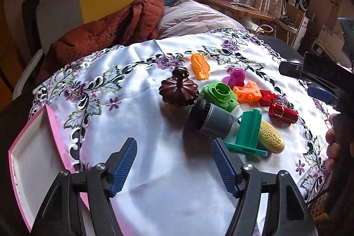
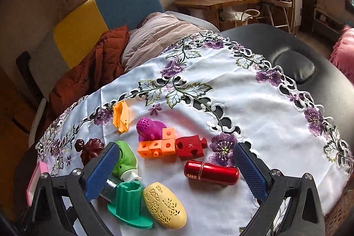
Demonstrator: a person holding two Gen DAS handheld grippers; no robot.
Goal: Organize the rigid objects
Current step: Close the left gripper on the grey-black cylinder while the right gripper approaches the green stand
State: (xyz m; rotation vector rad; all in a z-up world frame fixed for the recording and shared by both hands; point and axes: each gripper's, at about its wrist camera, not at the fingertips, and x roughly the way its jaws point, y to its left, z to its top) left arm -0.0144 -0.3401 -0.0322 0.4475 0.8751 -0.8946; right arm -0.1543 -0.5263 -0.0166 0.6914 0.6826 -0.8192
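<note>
Both tongs gape wide and empty above the worktop's white embroidered cloth (image 2: pixel 254 107). The left tongs (image 1: pixel 173 166) hover just short of a grey-and-green nozzle-like part (image 1: pixel 212 118). The right tongs (image 2: pixel 174 171) straddle a glossy red metal cylinder (image 2: pixel 211 172), seemingly without touching it. A yellow perforated plastic oval (image 2: pixel 164 205) lies beside a green plastic stand (image 2: pixel 129 202).
</note>
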